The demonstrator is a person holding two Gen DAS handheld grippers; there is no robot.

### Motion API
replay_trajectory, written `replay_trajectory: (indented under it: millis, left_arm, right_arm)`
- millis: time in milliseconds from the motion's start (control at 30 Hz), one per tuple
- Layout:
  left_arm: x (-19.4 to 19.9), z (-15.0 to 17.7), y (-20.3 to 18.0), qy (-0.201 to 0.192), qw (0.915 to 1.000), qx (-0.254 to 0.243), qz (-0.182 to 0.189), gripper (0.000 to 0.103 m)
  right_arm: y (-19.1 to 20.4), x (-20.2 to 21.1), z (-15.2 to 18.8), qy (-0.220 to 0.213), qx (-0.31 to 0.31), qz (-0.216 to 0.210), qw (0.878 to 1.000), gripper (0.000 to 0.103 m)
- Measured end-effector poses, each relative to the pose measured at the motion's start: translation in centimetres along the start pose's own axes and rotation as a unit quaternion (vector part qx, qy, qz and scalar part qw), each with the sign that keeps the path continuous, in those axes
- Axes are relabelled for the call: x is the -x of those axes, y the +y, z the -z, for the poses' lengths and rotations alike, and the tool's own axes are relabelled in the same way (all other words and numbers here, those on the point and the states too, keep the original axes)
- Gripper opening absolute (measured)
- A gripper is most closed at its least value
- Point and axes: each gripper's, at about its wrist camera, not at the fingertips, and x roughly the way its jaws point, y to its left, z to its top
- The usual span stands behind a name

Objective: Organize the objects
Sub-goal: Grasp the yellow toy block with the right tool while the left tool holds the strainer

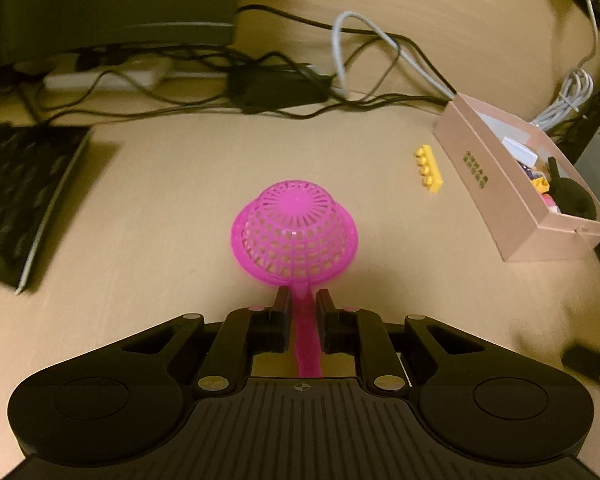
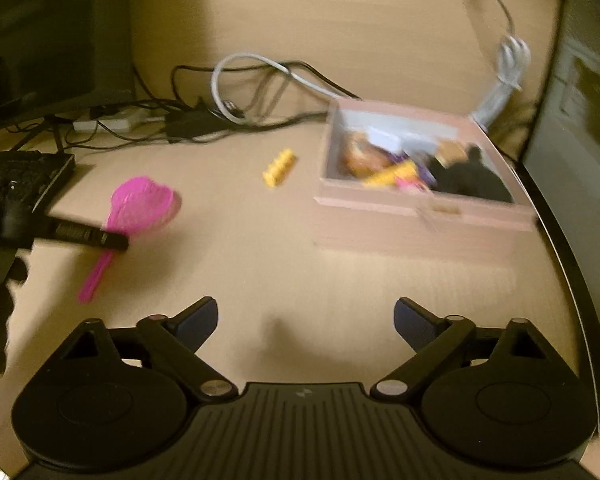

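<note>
Beige desk (image 1: 180, 184), blurred; left gripper (image 1: 303, 300) clamps the pink strainer (image 1: 294, 236) handle, right gripper (image 2: 305, 316) gapes empty; box (image 2: 420, 208) contents smeared, yellow brick (image 2: 279, 168) alongside

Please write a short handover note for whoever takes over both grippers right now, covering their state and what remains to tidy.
Left gripper: shut on the handle of the pink toy strainer, which it holds dome up over the desk.
Right gripper: open, nothing between the fingers.
Pink box: at the right of the desk, already holding several small toys.
Yellow toy brick: lies loose on the desk, just left of the box.
Done: some toys boxed, strainer picked up.
Left: probably put the strainer in the box, then the brick.
</note>
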Motion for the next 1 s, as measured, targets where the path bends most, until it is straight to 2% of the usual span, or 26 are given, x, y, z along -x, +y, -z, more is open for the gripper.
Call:
replay_trajectory:
  millis: [100,200,267,367,500,533,800,833,900,933,1000]
  left_arm:
    - [0.8,0.3,1.3,0.002,0.9998,0.019,0.008,0.016]
    - [1.1,0.5,1.9,0.006,0.9996,0.023,0.014,0.016]
    - [1.3,0.6,2.1,0.008,0.9995,0.023,0.019,0.016]
    - [1.4,0.6,2.5,0.012,0.9992,0.028,0.027,0.016]
    - [1.4,0.7,2.9,0.017,0.9988,0.027,0.038,0.016]
    - [1.5,0.7,3.0,0.018,0.9986,0.028,0.041,0.016]
    - [1.4,0.7,3.8,0.024,0.9974,0.032,0.06,0.016]
    - [1.4,0.7,3.9,0.024,0.9973,0.031,0.062,0.016]
    - [1.4,0.7,4.0,0.025,0.9972,0.029,0.064,0.016]
    - [1.4,0.8,4.0,0.025,0.9971,0.03,0.065,0.016]
    - [1.5,0.8,4.2,0.025,0.9969,0.031,0.067,0.016]
  right_arm:
    - [1.8,-1.2,-1.8,-0.017,0.025,-0.002,1.0,0.08]
    - [3.5,-3.0,-4.2,-0.031,0.042,-0.001,0.999,0.074]
    - [4.3,-4.8,-6.0,-0.034,0.034,0.0,0.999,0.073]
    - [5.3,-8.4,-8.1,-0.025,0.007,0.01,1.0,0.067]
    - [5.9,-12.9,-9.4,-0.005,-0.023,0.05,0.998,0.066]
    - [6.2,-13.5,-9.5,-0.012,-0.021,0.069,0.997,0.065]
    - [6.4,-18.1,-11.6,-0.002,-0.062,0.098,0.993,0.06]
    - [6.4,-18.6,-11.9,0.0,-0.064,0.095,0.993,0.057]
    - [6.1,-19.5,-12.3,0.006,-0.076,0.089,0.993,0.043]
    - [6.0,-19.6,-12.4,0.006,-0.079,0.086,0.993,0.04]
    - [6.0,-19.6,-12.6,0.009,-0.079,0.074,0.994,0.021]
